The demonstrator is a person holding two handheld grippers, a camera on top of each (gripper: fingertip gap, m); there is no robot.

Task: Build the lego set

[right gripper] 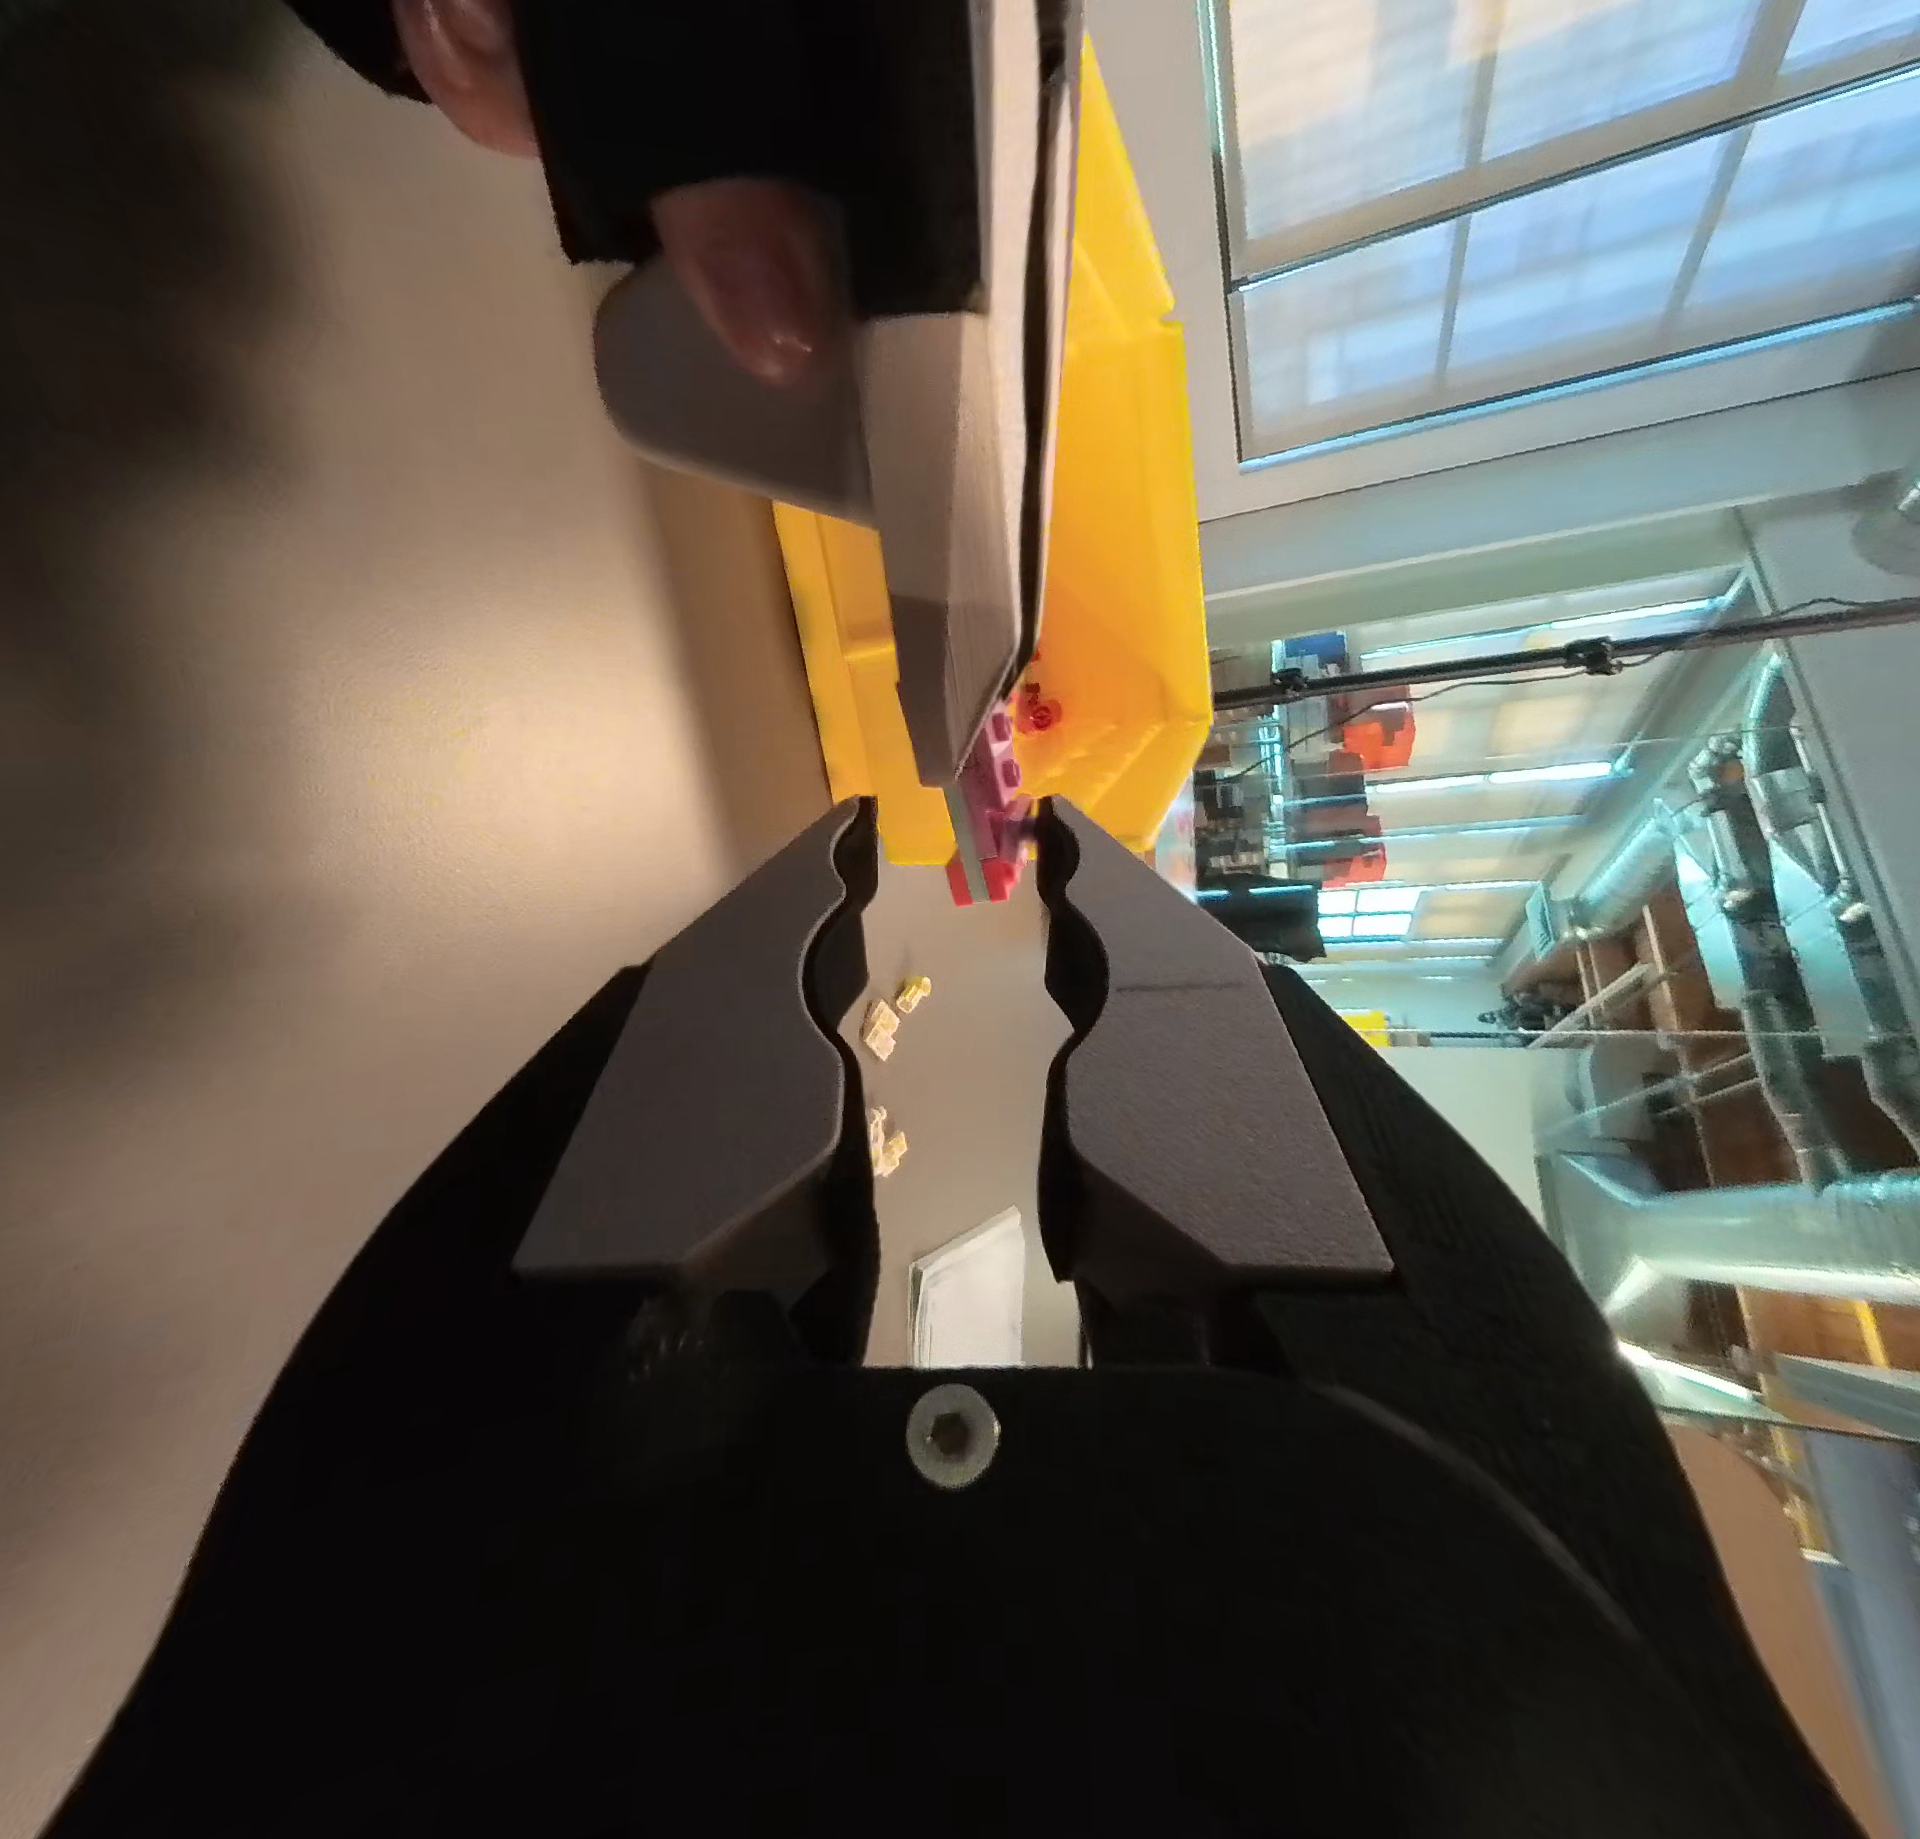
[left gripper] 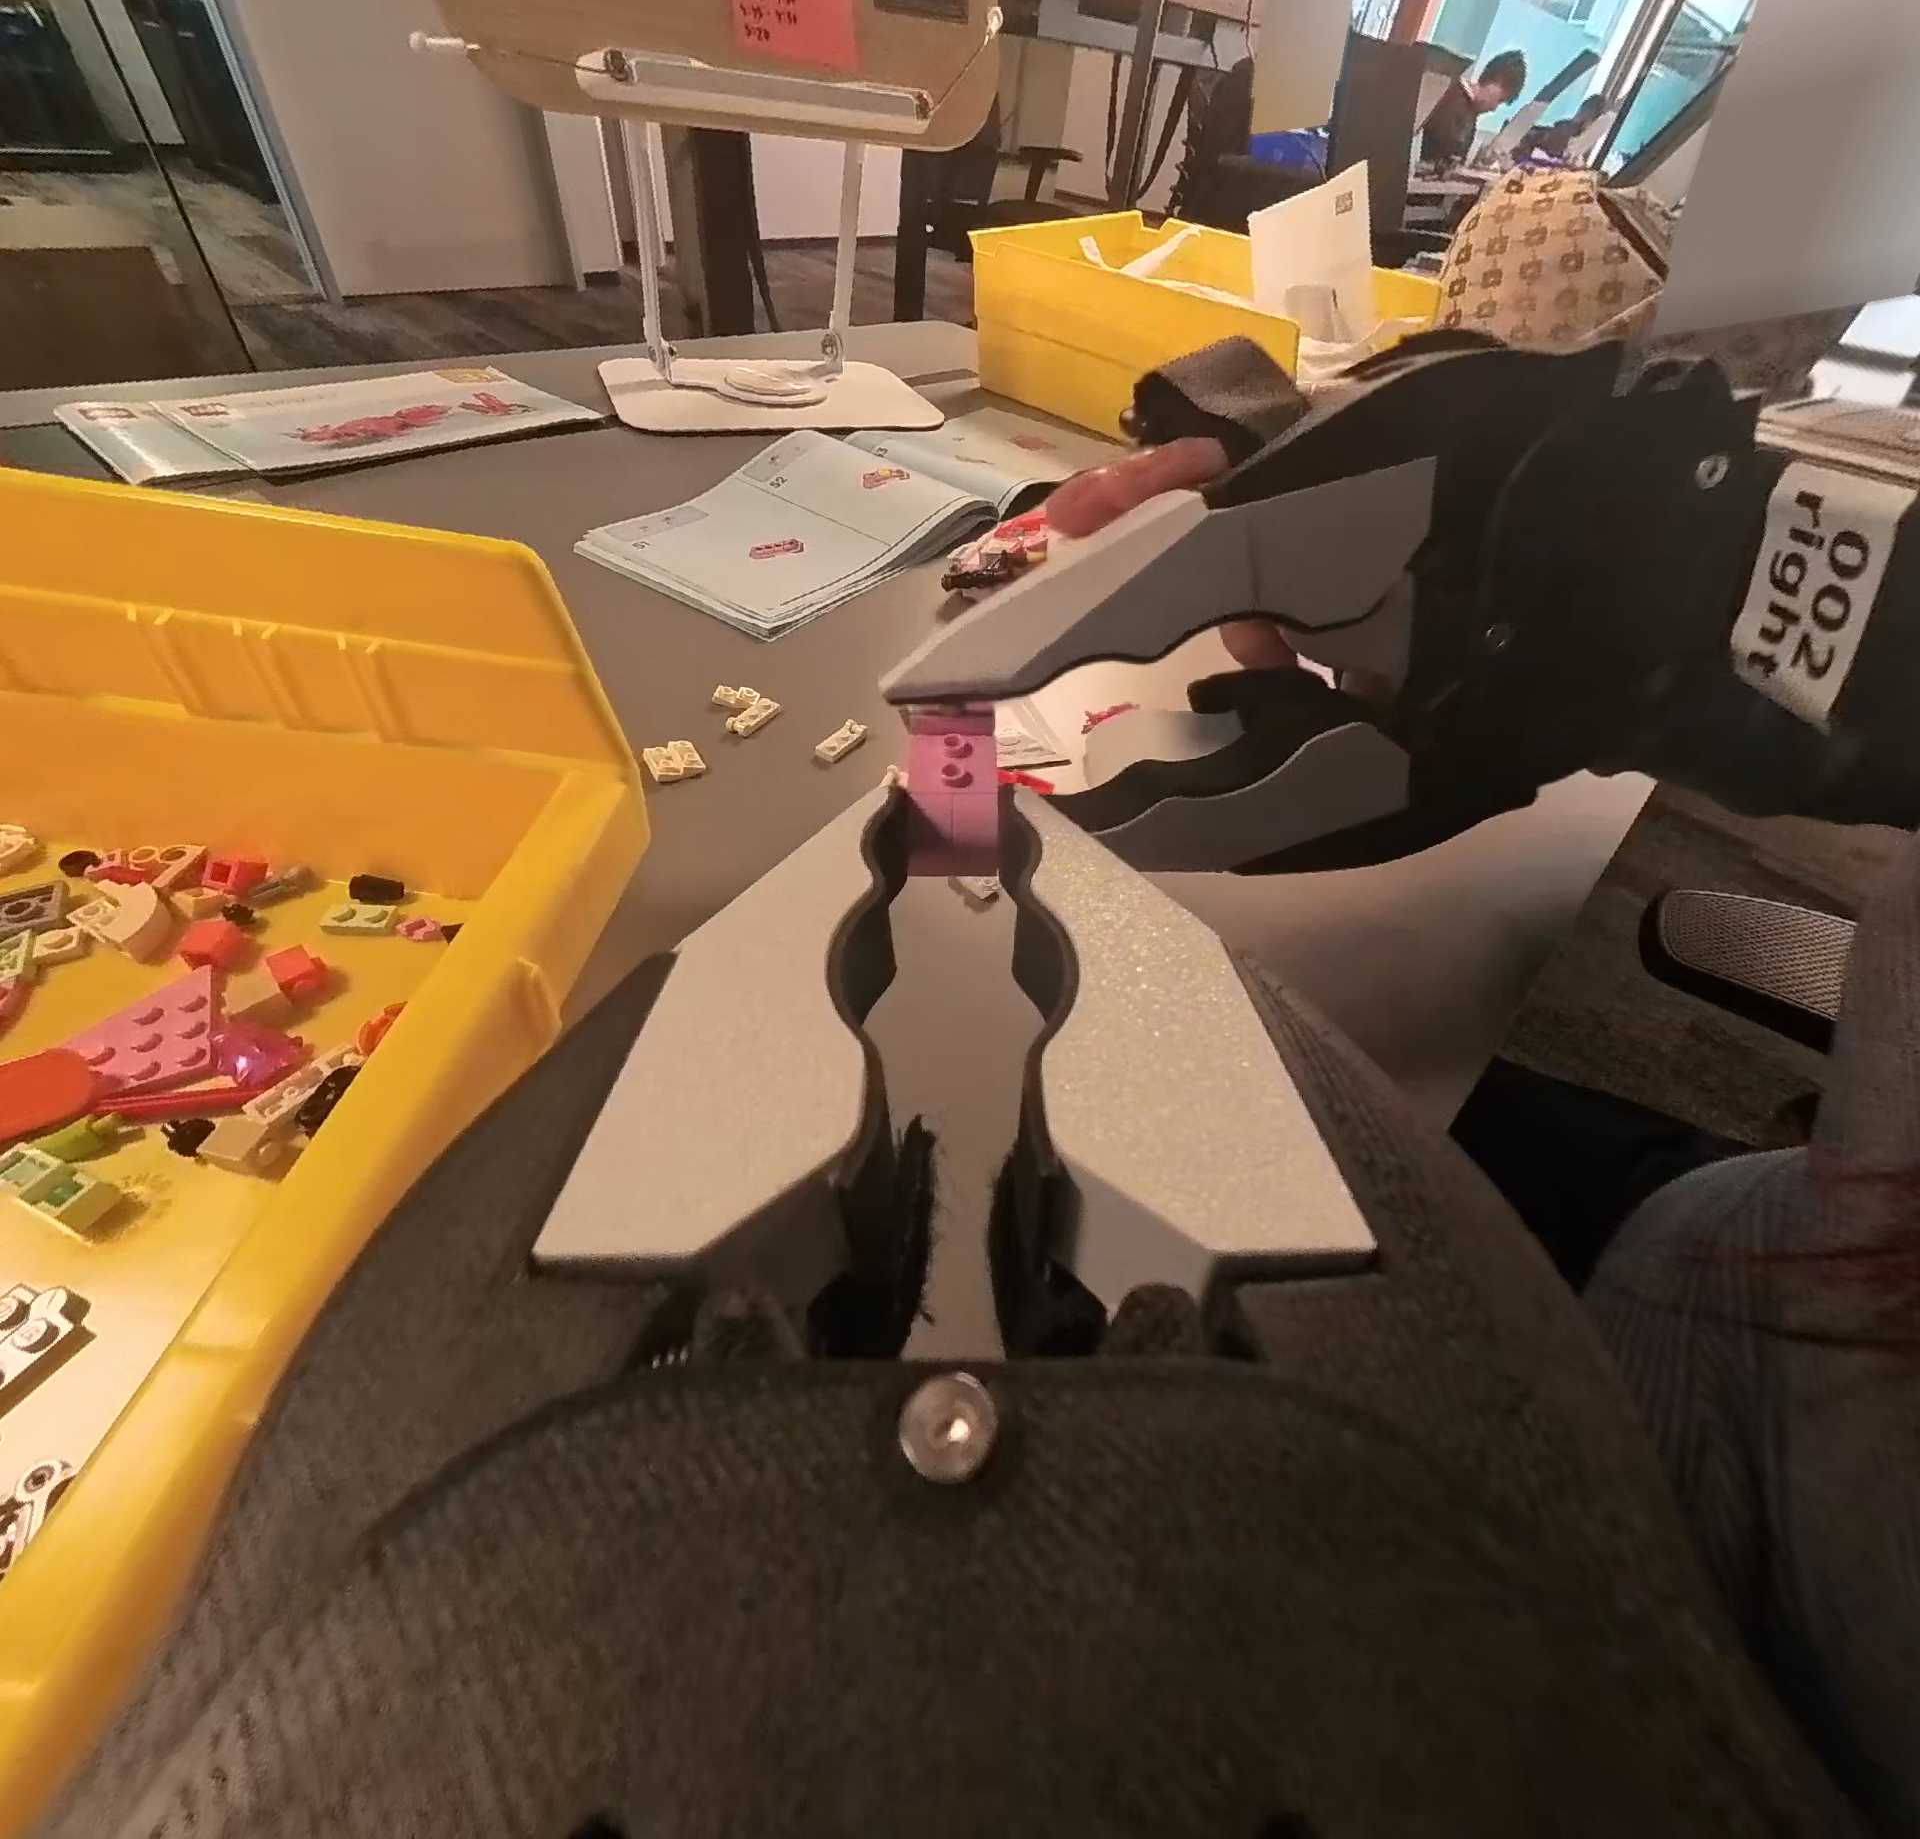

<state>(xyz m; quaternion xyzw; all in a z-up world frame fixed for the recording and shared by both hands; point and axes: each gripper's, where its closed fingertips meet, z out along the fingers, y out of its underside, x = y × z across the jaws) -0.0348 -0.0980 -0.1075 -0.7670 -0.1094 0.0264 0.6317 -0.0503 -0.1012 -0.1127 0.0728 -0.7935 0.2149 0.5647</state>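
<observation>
My left gripper (left gripper: 951,813) is shut on a small pink and purple brick assembly (left gripper: 951,781) and holds it upright above the dark table (left gripper: 623,646). My right gripper (left gripper: 1003,750) comes in from the right. Its upper fingertip (left gripper: 935,688) rests on top of the assembly, and its lower finger is well apart. In the right wrist view my right gripper (right gripper: 954,823) is open. The assembly (right gripper: 992,839) stands between its tips, close to the right-hand pad and clear of the left-hand pad. A finger of the left gripper (right gripper: 951,667) reaches down from above.
A yellow bin (left gripper: 312,646) with several loose bricks stands at the left and also shows in the right wrist view (right gripper: 1132,439). Small cream pieces (left gripper: 675,761) lie on the table. Open instruction booklets (left gripper: 790,532), a small built model (left gripper: 997,553), a second yellow bin (left gripper: 1091,335) and a stand's white base (left gripper: 769,397) lie beyond.
</observation>
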